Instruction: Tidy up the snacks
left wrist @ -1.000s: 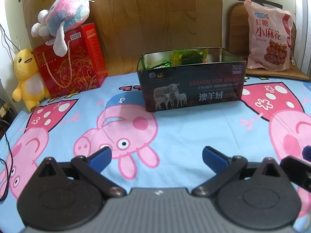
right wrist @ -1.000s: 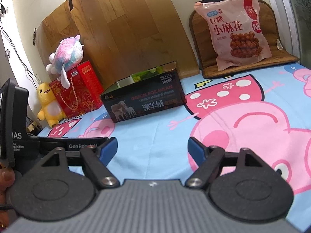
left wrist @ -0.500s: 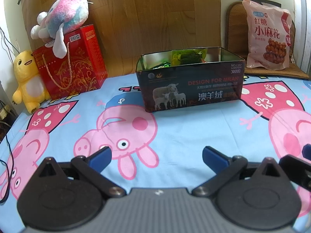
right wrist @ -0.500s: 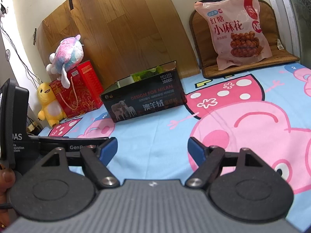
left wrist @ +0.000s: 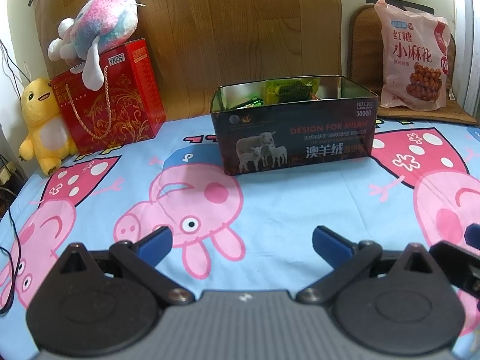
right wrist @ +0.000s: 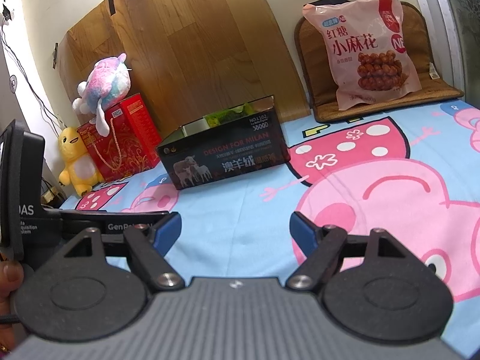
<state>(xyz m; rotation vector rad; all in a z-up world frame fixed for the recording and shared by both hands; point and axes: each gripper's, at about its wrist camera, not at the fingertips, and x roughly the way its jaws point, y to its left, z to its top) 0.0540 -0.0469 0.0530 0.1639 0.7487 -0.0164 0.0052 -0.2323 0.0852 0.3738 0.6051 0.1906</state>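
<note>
Left wrist: black tin holds green packets; both claws wide open, empty.

Home bedroom, cartoon-pig bedsheet across the near surface, plush toys far left on red gift bag, wood-pattern panel on far wall

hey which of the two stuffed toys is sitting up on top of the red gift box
The pink and blue plush lies on top of the red gift box. The yellow plush stands lower, on the bed beside that box.
</note>
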